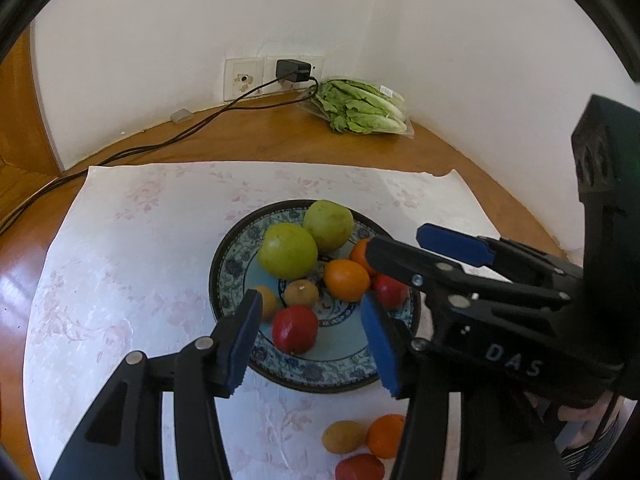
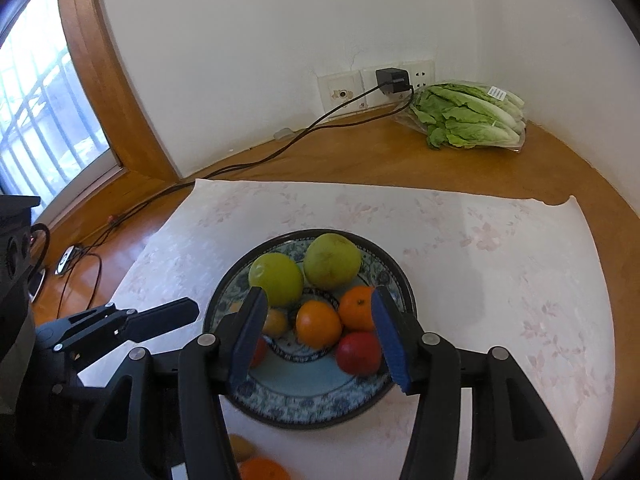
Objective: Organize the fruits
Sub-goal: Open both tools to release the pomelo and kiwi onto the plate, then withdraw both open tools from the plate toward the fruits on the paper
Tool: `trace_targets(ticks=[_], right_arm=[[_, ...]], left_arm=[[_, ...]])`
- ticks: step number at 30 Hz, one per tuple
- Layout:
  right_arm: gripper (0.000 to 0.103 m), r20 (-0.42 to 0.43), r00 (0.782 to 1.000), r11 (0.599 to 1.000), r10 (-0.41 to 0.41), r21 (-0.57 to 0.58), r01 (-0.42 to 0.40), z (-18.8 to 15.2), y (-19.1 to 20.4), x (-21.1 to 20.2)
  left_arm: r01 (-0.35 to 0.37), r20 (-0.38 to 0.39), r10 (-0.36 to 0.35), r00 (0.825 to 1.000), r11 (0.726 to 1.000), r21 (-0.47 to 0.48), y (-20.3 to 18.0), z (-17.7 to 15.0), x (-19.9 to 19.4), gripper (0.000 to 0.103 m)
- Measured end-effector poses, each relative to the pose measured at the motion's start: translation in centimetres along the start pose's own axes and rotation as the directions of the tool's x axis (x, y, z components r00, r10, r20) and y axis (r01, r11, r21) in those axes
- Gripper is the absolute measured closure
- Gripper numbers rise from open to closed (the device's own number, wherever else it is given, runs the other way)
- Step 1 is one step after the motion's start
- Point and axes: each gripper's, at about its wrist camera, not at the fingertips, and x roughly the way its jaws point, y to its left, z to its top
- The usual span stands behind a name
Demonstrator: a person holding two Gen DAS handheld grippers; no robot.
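A blue-patterned plate (image 1: 224, 264) (image 2: 304, 412) sits on a white floral cloth (image 1: 132, 240). It holds two green fruits (image 1: 287, 255) (image 2: 332, 260), two oranges (image 1: 346, 280) (image 2: 319, 323), a brown kiwi (image 1: 301, 293) and two red fruits (image 1: 295, 329) (image 2: 359, 353). My left gripper (image 1: 312, 344) (image 2: 160, 316) hangs open above the plate's near side, nothing between its blue pads. My right gripper (image 2: 320, 340) (image 1: 394, 242) is also open over the plate, empty. A yellow-brown fruit (image 1: 344, 436), an orange (image 1: 386, 436) and a red fruit (image 1: 360, 468) lie on the cloth in front of the plate.
A bag of lettuce (image 1: 360, 108) (image 2: 468, 120) lies in the far corner of the wooden table. A black charger (image 1: 294, 70) is plugged into the wall, its cable (image 1: 160, 144) running left across the table. A window (image 2: 40, 120) stands at the left.
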Motion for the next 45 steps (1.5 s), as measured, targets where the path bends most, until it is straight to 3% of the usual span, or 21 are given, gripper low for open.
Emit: trace_targets(ticks=[22, 45], right_arm=[[0.048, -0.007, 1.0, 1.0, 0.022, 0.008, -0.022, -3.3, 0.6, -4.8], [0.048, -0.052, 0.999, 0.999, 0.016, 0.044, -0.014, -7.4, -0.1, -6.2]], left_arm=[[0.005, -0.028, -0.004, 1.0, 1.0, 0.007, -0.8, -2.9, -2.9, 0.048], [-0.008, -0.05, 0.008, 0.999, 1.0, -0.011, -0.5, -5.5, -4.0, 0.047]])
